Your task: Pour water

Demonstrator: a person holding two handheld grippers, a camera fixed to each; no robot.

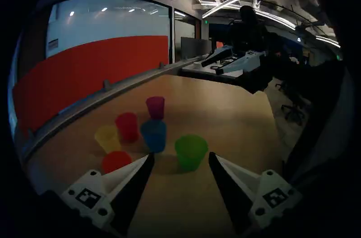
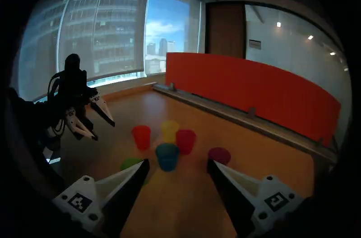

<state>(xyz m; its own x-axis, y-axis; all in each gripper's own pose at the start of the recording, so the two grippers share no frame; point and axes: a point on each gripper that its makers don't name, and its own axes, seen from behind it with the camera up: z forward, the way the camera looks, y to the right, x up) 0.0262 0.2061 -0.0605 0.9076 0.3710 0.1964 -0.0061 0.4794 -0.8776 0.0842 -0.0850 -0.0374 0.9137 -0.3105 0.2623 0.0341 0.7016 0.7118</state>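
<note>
Left gripper (image 1: 180,156): fingers spread, nothing between them. Right gripper (image 2: 178,162): also spread, empty.

Six upright cups cluster on the wooden table (image 1: 225,112). The green cup (image 1: 191,151) is nearest, just ahead of the left fingertips. Behind it are the blue cup (image 1: 154,135), red cup (image 1: 127,126), yellow cup (image 1: 107,138) and purple cup (image 1: 155,106). The orange cup (image 1: 116,161) is partly hidden by a finger.

Left gripper view: ceiling light strips (image 1: 225,6), an office chair (image 1: 293,107) past the table edge. Right gripper view: windows (image 2: 108,35) onto a city skyline.

A red partition (image 2: 252,84) lines one table edge. Bare tabletop lies right of the green cup.
</note>
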